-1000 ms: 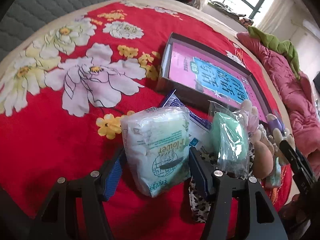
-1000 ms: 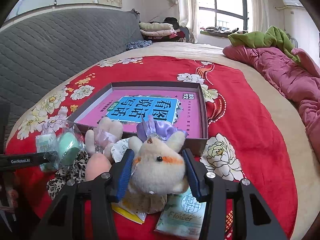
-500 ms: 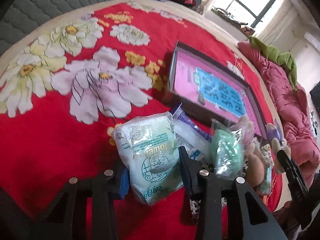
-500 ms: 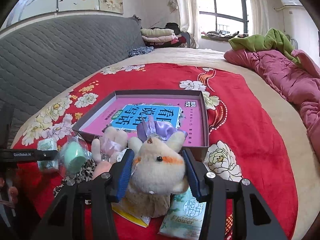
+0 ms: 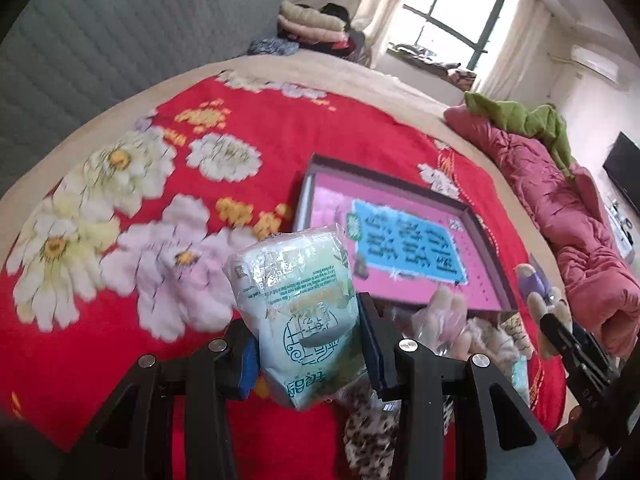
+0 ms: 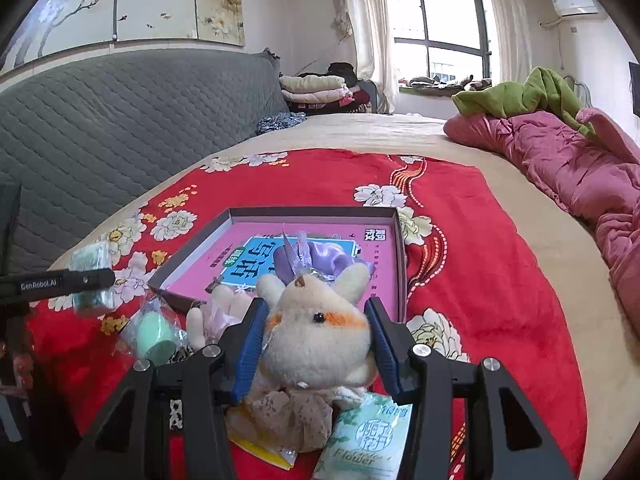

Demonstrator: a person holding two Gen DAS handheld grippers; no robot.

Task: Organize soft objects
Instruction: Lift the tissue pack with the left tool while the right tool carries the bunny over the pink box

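A pale green tissue pack (image 5: pixel 298 316) in clear crinkled wrap sits clamped between the blue pads of the left gripper (image 5: pixel 308 344), lifted off the bedding with its printed face toward the camera. The right gripper (image 6: pixel 316 344) is closed on a cream plush toy (image 6: pixel 316 332) with an orange patch by its eye; the toy's speckled cloth body hangs down over a second tissue pack (image 6: pixel 366 446) and a yellow-edged packet (image 6: pixel 260 446) lying flat below. Just left of the toy lie a mint-green sponge in a clear bag (image 6: pixel 154 334) and a pale pink plush (image 6: pixel 218 312), with a strip of leopard-print cloth (image 5: pixel 366 432) under the pile. Behind the toy's head a bunch of lilac fabric (image 6: pixel 320 260) rests inside a shallow open box (image 6: pixel 398 240), whose pink bottom carries a blue panel of printed characters. All of this lies on a red blanket (image 6: pixel 472 232) patterned with large white, lilac and yellow flowers, spread over a beige bed (image 6: pixel 360 132). A rumpled pink quilt (image 6: pixel 560 160) with a green garment (image 6: pixel 520 96) on top runs along the bed's right side. A grey quilted headboard (image 6: pixel 120 112) stands on the left below a painted flower panel, folded clothes (image 6: pixel 316 88) are stacked at the far corner, and a curtained window (image 6: pixel 440 32) lights the room, with an air conditioner (image 6: pixel 574 2) high on the wall.
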